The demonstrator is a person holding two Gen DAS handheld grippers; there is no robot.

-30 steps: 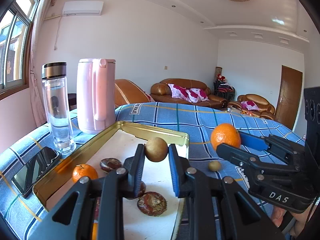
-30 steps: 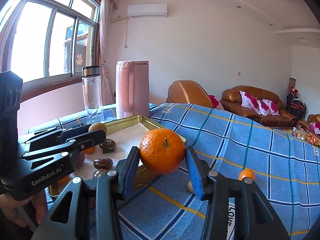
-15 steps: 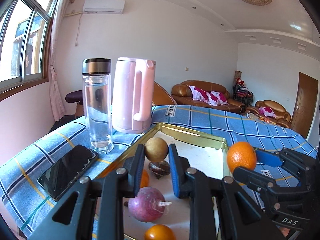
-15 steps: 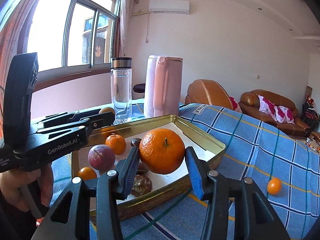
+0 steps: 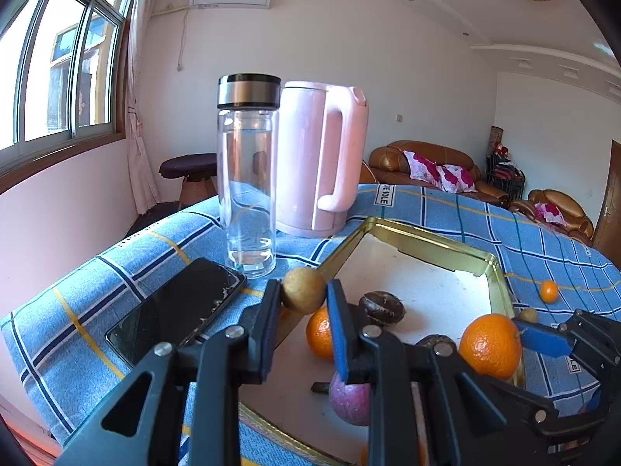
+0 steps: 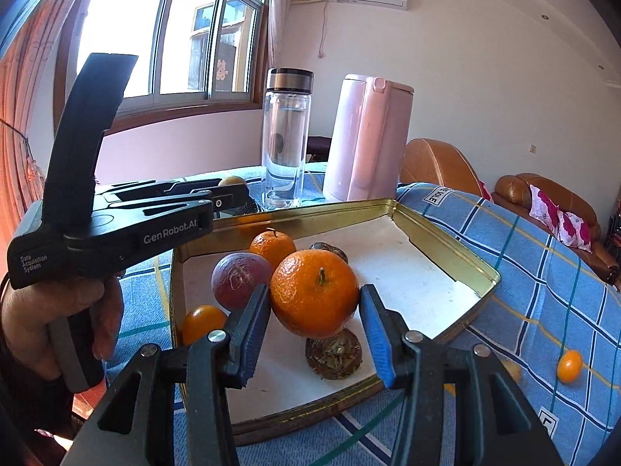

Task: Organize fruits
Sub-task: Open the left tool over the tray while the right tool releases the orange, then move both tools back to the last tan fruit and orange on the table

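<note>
My left gripper is shut on a small tan round fruit, held over the left rim of the gold tray. My right gripper is shut on a large orange, held above the tray's white floor; the same orange shows at the right of the left wrist view. In the tray lie a purple fruit, a smaller orange, a small yellow-orange fruit and brown wrinkled fruits. A kumquat lies on the cloth to the right.
A clear water bottle and a pink kettle stand behind the tray. A black phone lies on the blue checked cloth left of the tray. A person's hand grips the left tool. The table's edge falls away at left.
Both grippers, each with its fruit, have swung leftward over the tray. The bottle, kettle and phone have come nearer and moved toward the centre.
</note>
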